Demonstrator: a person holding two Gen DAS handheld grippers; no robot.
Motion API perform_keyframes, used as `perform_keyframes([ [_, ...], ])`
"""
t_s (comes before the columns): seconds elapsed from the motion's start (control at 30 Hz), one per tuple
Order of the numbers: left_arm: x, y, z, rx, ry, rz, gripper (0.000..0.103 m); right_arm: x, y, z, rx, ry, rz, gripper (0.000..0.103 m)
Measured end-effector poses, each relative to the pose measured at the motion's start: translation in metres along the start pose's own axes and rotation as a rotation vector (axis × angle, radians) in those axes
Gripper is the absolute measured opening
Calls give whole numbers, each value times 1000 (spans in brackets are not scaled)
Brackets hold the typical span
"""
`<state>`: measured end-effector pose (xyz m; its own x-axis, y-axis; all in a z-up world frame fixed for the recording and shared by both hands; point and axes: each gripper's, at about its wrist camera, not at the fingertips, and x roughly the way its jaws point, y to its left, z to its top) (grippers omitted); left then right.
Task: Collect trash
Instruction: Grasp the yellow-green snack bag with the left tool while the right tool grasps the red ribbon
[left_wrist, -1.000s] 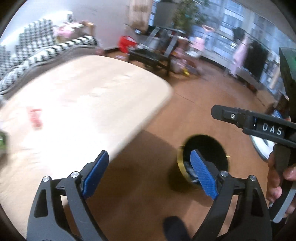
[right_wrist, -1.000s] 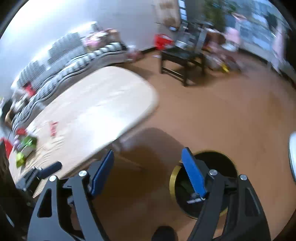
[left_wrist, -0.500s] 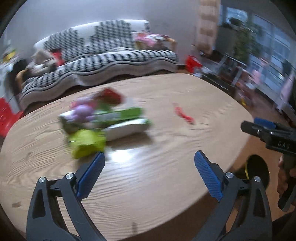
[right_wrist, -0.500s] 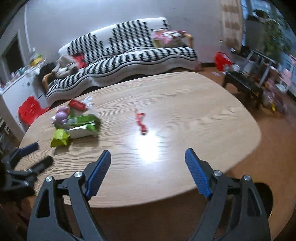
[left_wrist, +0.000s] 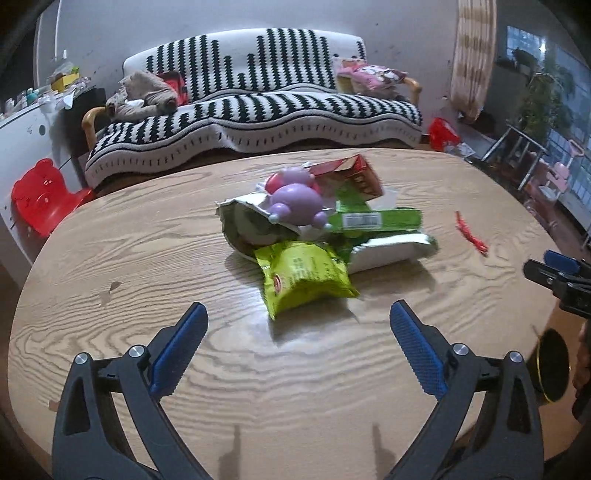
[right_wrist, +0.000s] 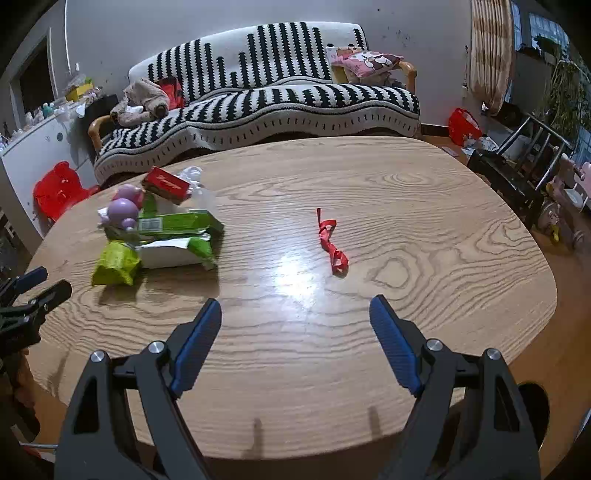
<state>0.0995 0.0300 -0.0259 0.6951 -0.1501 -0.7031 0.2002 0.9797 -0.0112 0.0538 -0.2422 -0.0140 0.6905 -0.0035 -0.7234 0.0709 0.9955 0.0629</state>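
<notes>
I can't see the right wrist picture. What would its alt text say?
A red ribbon scrap lies alone mid-way across a wooden oval table, ahead of the open, empty right gripper. A pile of green snack wrappers with a purple toy sits at left; a striped sofa stands behind.

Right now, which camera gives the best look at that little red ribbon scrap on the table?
The right wrist view: the red ribbon scrap lies near the picture's middle, its twists clear on bare wood. The left wrist view shows it small and stretched near the right edge.
</notes>
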Motion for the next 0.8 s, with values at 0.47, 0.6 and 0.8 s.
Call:
perform_keyframes([
  [0.47,85,7,16,-127,100,18,96,94,-36,29,95,83,-74,80],
  [0.6,99,3,13,-110,116,36,96,119,-36,29,57,102,-111,71],
  [0.8,101,1,13,-91,113,26,81,120,-25,30,-6,91,-54,17],
])
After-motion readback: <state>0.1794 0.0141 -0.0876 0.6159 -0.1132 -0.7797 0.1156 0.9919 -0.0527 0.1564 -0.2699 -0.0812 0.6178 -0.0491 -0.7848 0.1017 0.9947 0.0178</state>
